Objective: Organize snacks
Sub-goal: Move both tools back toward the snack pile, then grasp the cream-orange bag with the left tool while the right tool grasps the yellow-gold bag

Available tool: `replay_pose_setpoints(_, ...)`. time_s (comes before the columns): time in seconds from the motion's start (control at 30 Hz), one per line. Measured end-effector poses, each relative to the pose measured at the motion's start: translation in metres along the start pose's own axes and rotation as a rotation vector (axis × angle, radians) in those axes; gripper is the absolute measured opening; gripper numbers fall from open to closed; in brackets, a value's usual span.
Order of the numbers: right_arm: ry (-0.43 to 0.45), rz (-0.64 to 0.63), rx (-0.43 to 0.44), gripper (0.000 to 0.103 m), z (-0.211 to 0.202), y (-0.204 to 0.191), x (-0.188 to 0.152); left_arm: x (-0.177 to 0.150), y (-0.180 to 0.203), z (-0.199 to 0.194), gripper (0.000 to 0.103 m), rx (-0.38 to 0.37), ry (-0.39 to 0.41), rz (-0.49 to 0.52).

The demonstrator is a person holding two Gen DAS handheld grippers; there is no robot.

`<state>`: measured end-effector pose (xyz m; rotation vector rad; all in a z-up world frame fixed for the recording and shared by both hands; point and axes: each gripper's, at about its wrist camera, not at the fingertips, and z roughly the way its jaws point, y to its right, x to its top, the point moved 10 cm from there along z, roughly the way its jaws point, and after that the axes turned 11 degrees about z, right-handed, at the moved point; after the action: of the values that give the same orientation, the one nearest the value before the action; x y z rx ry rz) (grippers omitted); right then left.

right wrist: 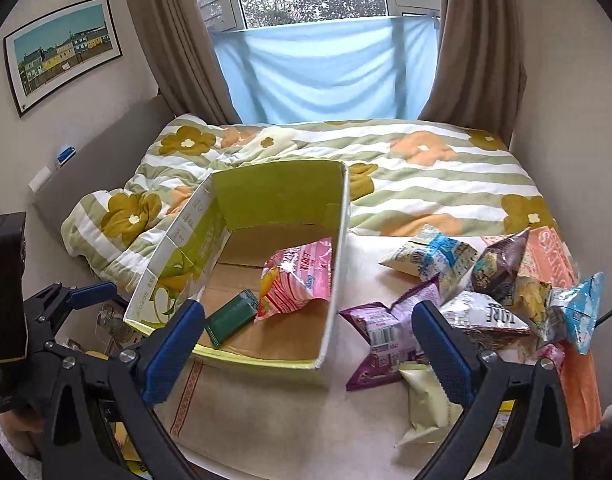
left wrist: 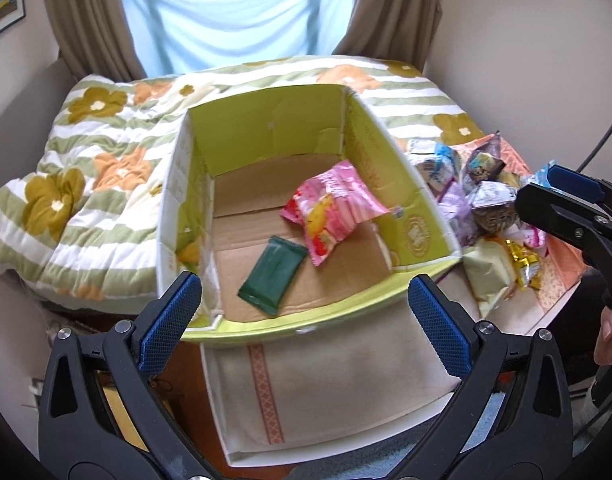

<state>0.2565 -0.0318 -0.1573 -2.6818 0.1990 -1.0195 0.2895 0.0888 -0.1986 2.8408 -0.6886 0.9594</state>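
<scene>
A green cardboard box [left wrist: 410,236] [right wrist: 173,264] stands open on the bed. On its floor lie a pink snack bag [left wrist: 330,208] [right wrist: 295,280] and a dark green packet [left wrist: 271,276] [right wrist: 229,318]. Right of the box lies a heap of snack bags [left wrist: 486,196] [right wrist: 466,284], among them a purple bag [right wrist: 382,336] and a pale cream bag [left wrist: 490,276] [right wrist: 424,400]. My left gripper [left wrist: 306,320] hovers open over the box's near edge, nothing between its fingers. My right gripper [right wrist: 308,348] is open and empty above the box's near right corner and the purple bag; its fingers [left wrist: 562,204] show at the right of the left wrist view.
A flowered green-striped quilt [left wrist: 77,184] [right wrist: 426,184] covers the far part of the bed. Brown curtains [right wrist: 177,40] and a blue cloth [right wrist: 326,68] hang at the window behind. A framed picture [right wrist: 61,52] is on the left wall. A beige cloth [left wrist: 330,372] lies under the box's near side.
</scene>
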Motion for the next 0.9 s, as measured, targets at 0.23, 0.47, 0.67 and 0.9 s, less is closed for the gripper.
replay_pose_setpoints(0.23, 0.005, 0.071, -0.052, 0.103, -0.036, 0.078, -0.008, 0.018, 0.066, 0.0, 0.103, -0.016, 0.003, 0.002)
replay_pose_setpoints(0.47, -0.054, 0.147, -0.072, 0.103, -0.056, 0.169, -0.023, 0.021, 0.148, 0.02, 0.103, -0.057, -0.053, -0.051)
replay_pose_setpoints(0.67, -0.117, 0.162, -0.039, 0.103, -0.058, 0.227, -0.041, 0.022, 0.206, 0.049, 0.103, -0.071, -0.115, -0.091)
replay_pose_setpoints(0.9, -0.23, 0.08, 0.012, 0.103, -0.032, 0.262, -0.079, 0.018, 0.236, 0.087, 0.103, -0.057, -0.186, -0.124)
